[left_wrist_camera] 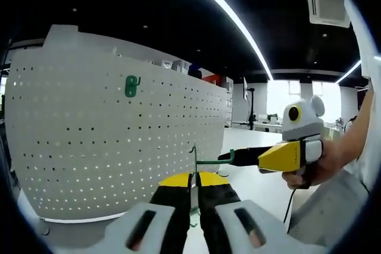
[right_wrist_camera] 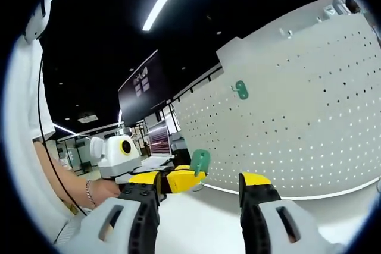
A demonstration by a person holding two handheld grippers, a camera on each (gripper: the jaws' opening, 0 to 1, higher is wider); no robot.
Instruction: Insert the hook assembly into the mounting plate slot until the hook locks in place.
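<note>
Nearest in the left gripper view, the left tool [left_wrist_camera: 194, 201] has its jaws pinched together on the green hook [left_wrist_camera: 196, 168], a thin wire stem standing up between the tips with an arm running off toward three o'clock. That arm meets the black tip of the right tool [left_wrist_camera: 241, 157], coming in from three o'clock in a person's hand [left_wrist_camera: 314, 168]; whether it actually grips the wire there, I can't tell.

In the right gripper view, the right tool [right_wrist_camera: 202, 197] has its own jaws spread wide with nothing between them, and the left tool [right_wrist_camera: 172, 179] carries the hook's green plate end [right_wrist_camera: 200, 161] just beyond, at about ten o'clock.

The piece looks light, stiff and slim, likely slick; I'd hold the stem low, near the bend, so it can't twist.

Farther back stands the white pegboard mounting plate [left_wrist_camera: 107, 141] on the pale surface [left_wrist_camera: 262, 188], well apart from the held hook. Another green hook [left_wrist_camera: 131, 85] hangs on it, high at eleven o'clock.
</note>
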